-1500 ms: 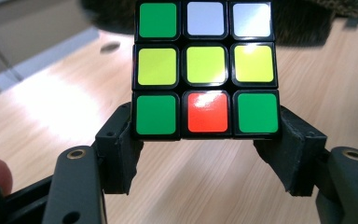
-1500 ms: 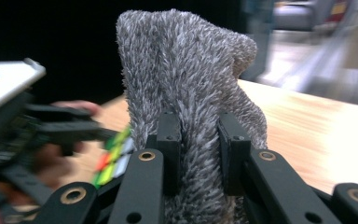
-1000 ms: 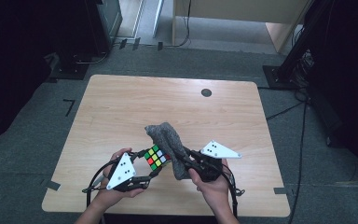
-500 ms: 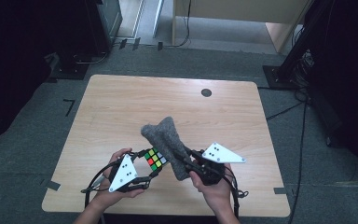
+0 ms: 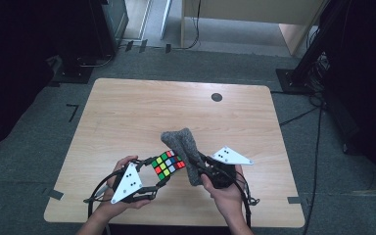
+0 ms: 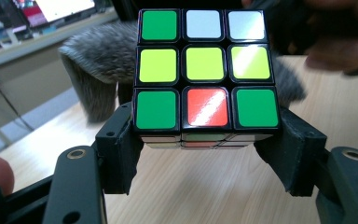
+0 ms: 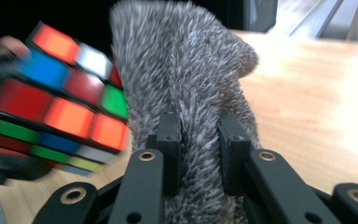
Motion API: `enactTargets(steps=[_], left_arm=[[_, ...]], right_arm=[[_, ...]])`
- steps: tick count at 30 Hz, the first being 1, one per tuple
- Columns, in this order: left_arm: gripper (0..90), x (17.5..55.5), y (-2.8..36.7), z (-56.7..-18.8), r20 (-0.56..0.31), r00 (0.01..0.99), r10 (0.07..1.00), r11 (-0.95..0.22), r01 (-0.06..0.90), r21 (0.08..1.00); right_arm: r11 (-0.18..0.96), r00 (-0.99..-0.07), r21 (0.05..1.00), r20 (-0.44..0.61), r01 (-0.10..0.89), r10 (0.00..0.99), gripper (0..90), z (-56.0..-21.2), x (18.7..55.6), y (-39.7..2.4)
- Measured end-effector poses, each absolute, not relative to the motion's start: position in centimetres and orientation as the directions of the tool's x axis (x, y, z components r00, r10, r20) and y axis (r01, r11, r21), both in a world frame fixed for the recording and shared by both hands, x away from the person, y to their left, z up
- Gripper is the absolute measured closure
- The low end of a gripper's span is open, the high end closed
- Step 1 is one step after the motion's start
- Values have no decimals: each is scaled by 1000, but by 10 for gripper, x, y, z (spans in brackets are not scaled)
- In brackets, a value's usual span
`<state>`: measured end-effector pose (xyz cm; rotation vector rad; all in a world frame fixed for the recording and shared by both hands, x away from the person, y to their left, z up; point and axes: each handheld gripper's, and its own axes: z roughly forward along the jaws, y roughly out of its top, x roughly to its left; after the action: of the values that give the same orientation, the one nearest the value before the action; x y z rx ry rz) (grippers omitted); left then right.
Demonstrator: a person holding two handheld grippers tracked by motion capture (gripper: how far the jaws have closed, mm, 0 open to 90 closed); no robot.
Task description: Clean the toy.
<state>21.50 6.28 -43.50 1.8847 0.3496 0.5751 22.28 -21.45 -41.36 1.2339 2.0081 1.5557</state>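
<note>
My left gripper is shut on a scrambled colour cube, held above the near part of the wooden table. In the left gripper view the cube sits between both jaws with a green, white, yellow and red face toward the camera. My right gripper is shut on a grey fuzzy cloth, which stands up against the cube's right side. In the right gripper view the cloth is pinched between the jaws, and the cube is blurred at the left, touching the cloth.
A small black disc lies near the table's far edge. Black equipment stands and cables sit on the grey floor beyond the table. A pale cabinet is at the back.
The cloth has swung a little left and up against the cube, and the right gripper has shifted slightly. The left gripper and cube have held still.
</note>
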Motion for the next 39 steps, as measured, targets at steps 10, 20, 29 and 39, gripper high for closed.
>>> enactTargets(steps=[10, 20, 29, 39], left_arm=[[344, 210, 56, -438, 273, 827, 491, -415, -53, 908], [344, 206, 63, -428, 244, 847, 473, -328, -88, 941], [343, 213, 61, -435, 247, 835, 492, -383, -47, 923], [343, 206, 61, -425, 241, 848, 472, -349, -71, 934]], right_arm=[[49, -691, 948, 194, 315, 696, 751, -397, 203, -194], [81, -596, 892, 227, 445, 770, 752, -419, 225, -209], [-21, -649, 945, 240, 326, 722, 750, -394, 207, -211], [21, -637, 914, 265, 405, 724, 748, -406, 214, -203]])
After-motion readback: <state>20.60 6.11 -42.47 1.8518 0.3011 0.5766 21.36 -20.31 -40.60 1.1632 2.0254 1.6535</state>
